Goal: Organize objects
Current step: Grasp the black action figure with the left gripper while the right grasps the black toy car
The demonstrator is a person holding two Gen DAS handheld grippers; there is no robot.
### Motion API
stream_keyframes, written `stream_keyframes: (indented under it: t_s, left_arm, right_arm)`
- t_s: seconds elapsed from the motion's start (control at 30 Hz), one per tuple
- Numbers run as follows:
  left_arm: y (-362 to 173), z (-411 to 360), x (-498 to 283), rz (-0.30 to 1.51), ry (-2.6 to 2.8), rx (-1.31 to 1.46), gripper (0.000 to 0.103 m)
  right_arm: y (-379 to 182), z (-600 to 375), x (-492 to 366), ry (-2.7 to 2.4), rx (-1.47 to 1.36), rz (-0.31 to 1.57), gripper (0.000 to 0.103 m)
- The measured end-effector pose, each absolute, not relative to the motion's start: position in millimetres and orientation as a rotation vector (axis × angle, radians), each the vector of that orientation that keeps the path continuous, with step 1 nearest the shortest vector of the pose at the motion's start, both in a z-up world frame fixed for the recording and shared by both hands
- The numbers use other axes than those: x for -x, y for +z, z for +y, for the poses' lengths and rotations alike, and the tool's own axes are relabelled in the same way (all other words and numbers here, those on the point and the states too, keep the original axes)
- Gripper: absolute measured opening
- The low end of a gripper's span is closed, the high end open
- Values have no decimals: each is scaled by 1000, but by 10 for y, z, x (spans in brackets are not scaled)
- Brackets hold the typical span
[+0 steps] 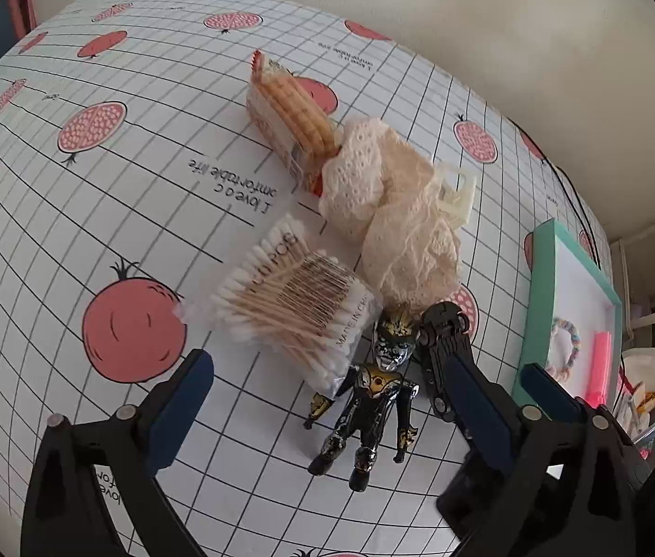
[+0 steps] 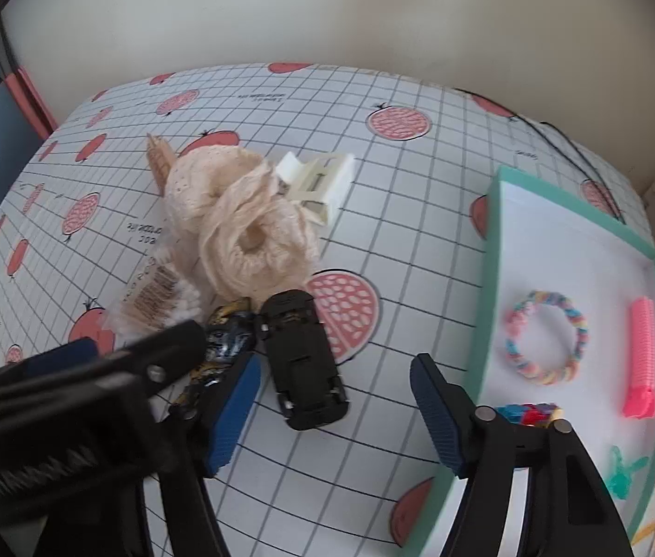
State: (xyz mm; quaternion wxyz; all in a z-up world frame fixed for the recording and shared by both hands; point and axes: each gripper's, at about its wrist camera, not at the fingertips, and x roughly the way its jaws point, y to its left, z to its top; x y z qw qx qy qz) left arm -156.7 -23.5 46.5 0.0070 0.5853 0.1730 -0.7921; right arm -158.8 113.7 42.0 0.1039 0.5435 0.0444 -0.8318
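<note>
My left gripper (image 1: 327, 371) hovers open low over the table, its fingers on either side of a black, silver and gold action figure (image 1: 369, 399) lying on its back. A black toy car (image 1: 436, 357) lies upside down beside the figure's head. In the right wrist view my right gripper (image 2: 337, 371) is open with that car (image 2: 304, 362) between its blue pads. The left gripper's finger (image 2: 170, 348) crosses in from the left over the figure (image 2: 225, 339). A teal-rimmed tray (image 2: 490, 278) stands to the right.
A pack of cotton swabs (image 1: 295, 311), cream lace scrunchies (image 1: 392, 213), a biscuit pack (image 1: 290, 116) and a white claw clip (image 2: 318, 176) lie beyond the toys. The tray holds a pastel braided band (image 2: 545, 339), a pink roller (image 2: 640, 357) and a green clip (image 2: 624, 473).
</note>
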Motion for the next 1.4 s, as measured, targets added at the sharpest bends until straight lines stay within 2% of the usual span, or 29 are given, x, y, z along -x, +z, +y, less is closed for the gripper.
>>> stream_keyframes:
  t_s: [0.07,0.3,0.73,0.93,1.03,1.1,1.4]
  left_arm:
    - [434,-236,1581,528,-2470,-1844,93]
    - [374,-168,1568,504,-2460,-1872,91]
    - [307,-90,1558,486,-2434,-1906,82]
    - [256,-70,1593,509,-2420,-1916,82]
    - [252,-78,1594,522,-2414,-1915,82]
    - [259,-76,1595,520,-2415,-1910,82]
    - [233,-84,1589,542,-2406,-1921,75]
  right_arm:
    - [411,1087,1586,-2443,-1596,149,68]
    - [343,1096,1590,-2429,-1615,124,58]
    - [175,1152,1623,-2406,-1655,106,57]
    - [142,1141,1626,-2393,-1647,101,54]
    - [133,1135,1618,-2387,-1640,98,46]
    - [134,1134,1611,-2389,-1639,108,38]
    - [143,1256,1578,-2392,-1654,78,34]
